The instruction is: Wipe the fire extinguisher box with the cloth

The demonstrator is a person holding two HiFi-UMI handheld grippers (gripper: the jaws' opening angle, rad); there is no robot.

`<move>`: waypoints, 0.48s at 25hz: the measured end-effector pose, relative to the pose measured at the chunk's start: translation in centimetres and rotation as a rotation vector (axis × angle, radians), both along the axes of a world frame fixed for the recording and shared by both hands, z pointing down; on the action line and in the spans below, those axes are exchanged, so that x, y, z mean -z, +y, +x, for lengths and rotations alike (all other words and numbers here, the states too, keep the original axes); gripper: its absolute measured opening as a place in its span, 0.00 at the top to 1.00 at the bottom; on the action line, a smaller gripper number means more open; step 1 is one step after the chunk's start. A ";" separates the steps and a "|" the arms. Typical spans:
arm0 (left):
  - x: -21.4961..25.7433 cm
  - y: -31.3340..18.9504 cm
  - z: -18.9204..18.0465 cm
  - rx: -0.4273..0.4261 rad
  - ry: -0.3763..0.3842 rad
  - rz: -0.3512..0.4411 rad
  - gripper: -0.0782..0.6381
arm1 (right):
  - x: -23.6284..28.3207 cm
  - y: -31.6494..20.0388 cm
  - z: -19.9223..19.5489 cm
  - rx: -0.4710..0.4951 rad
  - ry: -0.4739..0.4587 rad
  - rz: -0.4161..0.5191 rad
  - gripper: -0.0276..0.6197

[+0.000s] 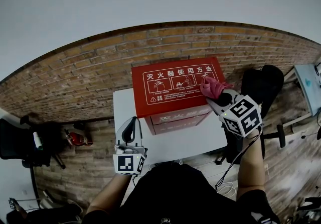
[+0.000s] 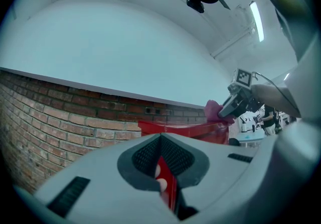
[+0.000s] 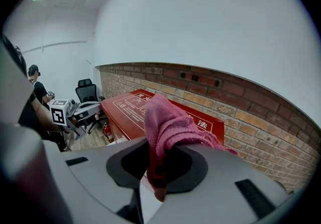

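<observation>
A red fire extinguisher box [image 1: 175,90] with white print on its lid stands on a white table [image 1: 165,140] against a brick wall. My right gripper [image 1: 216,93] is shut on a pink cloth [image 1: 211,86] and holds it on the lid's right end. The right gripper view shows the pink cloth [image 3: 168,127] bunched between the jaws above the red lid [image 3: 135,110]. My left gripper [image 1: 130,132] hangs over the table's front left, apart from the box, its jaws shut with nothing in them. From the left gripper view, the box [image 2: 185,130] and cloth [image 2: 213,111] lie ahead.
A small red fire extinguisher [image 1: 77,139] lies on the floor at left, beside a black office chair [image 1: 17,142]. A black chair [image 1: 261,87] stands right of the table. The brick wall [image 1: 75,82] runs behind the box. A person [image 3: 35,90] stands far left in the right gripper view.
</observation>
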State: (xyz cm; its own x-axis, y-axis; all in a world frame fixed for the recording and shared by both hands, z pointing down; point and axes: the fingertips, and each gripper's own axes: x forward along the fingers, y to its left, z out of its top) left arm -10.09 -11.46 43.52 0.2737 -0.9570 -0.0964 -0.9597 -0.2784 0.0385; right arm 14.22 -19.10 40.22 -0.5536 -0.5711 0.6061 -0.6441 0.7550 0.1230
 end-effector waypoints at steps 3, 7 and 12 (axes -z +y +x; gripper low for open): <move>0.0 0.0 0.0 0.002 -0.001 -0.002 0.84 | 0.0 0.1 -0.4 0.008 -0.001 0.001 0.84; -0.1 0.0 -0.1 0.004 0.000 -0.017 0.84 | 0.0 0.3 -1.1 0.019 -0.007 0.002 0.84; -0.5 0.0 0.0 0.008 -0.012 -0.051 0.84 | 0.0 0.5 -1.8 0.034 -0.010 0.001 0.84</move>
State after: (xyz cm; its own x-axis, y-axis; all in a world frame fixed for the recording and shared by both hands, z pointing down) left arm -10.14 -11.43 44.01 0.2669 -0.9627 -0.0437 -0.9624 -0.2686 0.0408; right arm 12.42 -18.62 40.23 -0.5786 -0.5524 0.6001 -0.6193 0.7763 0.1175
